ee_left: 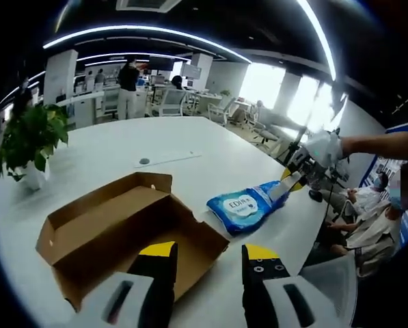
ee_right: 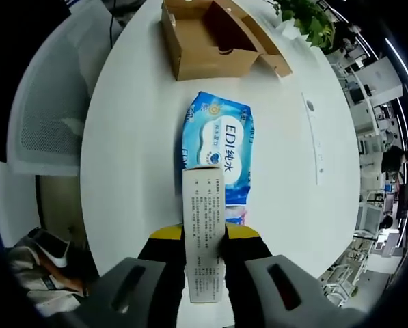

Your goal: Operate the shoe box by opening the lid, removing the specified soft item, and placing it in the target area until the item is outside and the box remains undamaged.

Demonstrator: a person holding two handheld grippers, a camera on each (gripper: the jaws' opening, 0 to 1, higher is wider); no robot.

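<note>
Looking along the left gripper (ee_left: 209, 263), jaws parted and empty, an open brown cardboard shoe box (ee_left: 125, 229) sits on the white round table (ee_left: 101, 154); in the right gripper view, the right gripper (ee_right: 204, 239) clamps the blue soft wipes pack (ee_right: 219, 154) by its end flap, already outside the box; releasing remains.

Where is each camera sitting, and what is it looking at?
Left gripper view: rides the left gripper, facing across the white table at the open cardboard box; the right gripper holds the blue wipes pack.
Right gripper view: rides the right gripper, looking along the wipes pack toward the box.
Shared: box, pack, table.
</note>
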